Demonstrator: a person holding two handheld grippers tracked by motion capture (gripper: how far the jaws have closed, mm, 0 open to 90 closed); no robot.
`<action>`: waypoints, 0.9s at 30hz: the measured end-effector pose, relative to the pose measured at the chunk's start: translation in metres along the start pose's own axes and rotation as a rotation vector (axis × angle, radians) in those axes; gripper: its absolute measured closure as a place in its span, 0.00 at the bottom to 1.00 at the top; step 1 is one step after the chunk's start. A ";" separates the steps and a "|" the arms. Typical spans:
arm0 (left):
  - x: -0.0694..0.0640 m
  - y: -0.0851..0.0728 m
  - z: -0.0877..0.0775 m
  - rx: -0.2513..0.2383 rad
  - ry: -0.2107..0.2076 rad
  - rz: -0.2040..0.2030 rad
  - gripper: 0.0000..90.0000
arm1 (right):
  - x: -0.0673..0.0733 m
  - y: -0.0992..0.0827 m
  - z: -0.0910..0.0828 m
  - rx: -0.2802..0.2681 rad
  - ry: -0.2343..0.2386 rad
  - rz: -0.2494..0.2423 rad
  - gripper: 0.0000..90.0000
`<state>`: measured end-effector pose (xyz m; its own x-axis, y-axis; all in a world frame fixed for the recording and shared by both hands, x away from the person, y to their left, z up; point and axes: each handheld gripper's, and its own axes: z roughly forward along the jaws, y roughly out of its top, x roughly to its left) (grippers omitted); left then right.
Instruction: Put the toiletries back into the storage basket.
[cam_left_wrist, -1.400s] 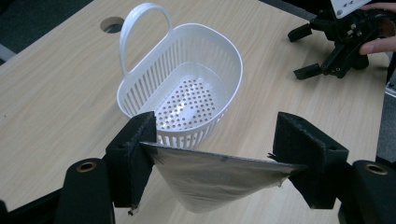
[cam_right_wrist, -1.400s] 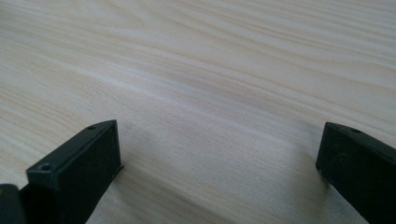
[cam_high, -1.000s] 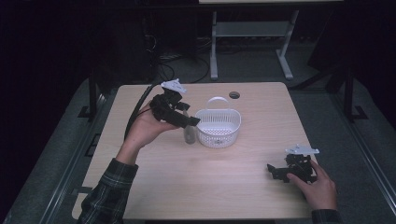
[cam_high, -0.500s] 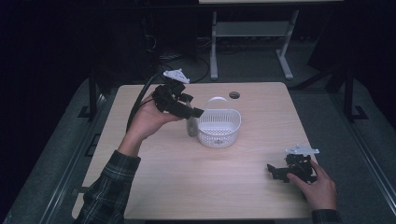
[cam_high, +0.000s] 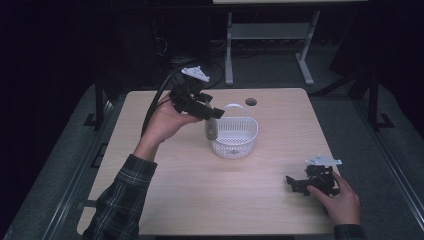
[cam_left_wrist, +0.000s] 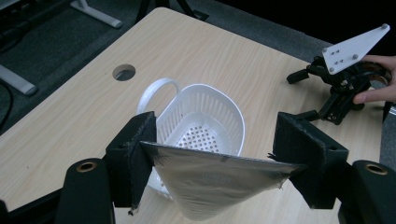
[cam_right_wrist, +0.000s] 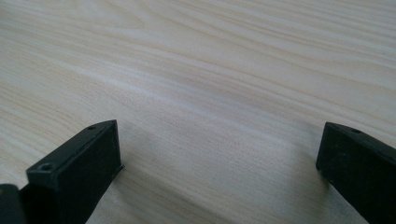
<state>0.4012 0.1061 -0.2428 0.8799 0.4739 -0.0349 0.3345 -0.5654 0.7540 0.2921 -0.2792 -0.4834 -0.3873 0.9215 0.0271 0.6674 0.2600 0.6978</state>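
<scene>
silver pouch (cam_left_wrist: 210, 179), lower end cut off

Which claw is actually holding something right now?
The left claw: its pads clamp the top edge of a silvery foil pouch above the white perforated plastic basket. The right claw rests open on the wooden table.

Pouch (cam_high: 211, 129) left of basket (cam_high: 235, 137) (mid-table); right tool (cam_high: 299, 184) on table (cam_high: 200, 190) near-right.
</scene>
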 end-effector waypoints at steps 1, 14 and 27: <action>0.000 0.001 0.001 0.000 -0.002 -0.004 0.33 | 0.000 0.000 0.000 0.000 0.000 0.000 0.00; 0.007 0.005 0.021 -0.023 0.032 -0.016 0.33 | 0.000 0.000 0.000 0.000 0.000 0.000 0.00; 0.014 -0.002 0.047 0.001 0.039 -0.031 0.33 | 0.000 0.000 0.000 0.000 0.000 -0.001 0.00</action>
<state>0.4288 0.0822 -0.2751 0.8552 0.5173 -0.0325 0.3616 -0.5505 0.7524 0.2921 -0.2792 -0.4834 -0.3880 0.9213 0.0270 0.6675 0.2607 0.6975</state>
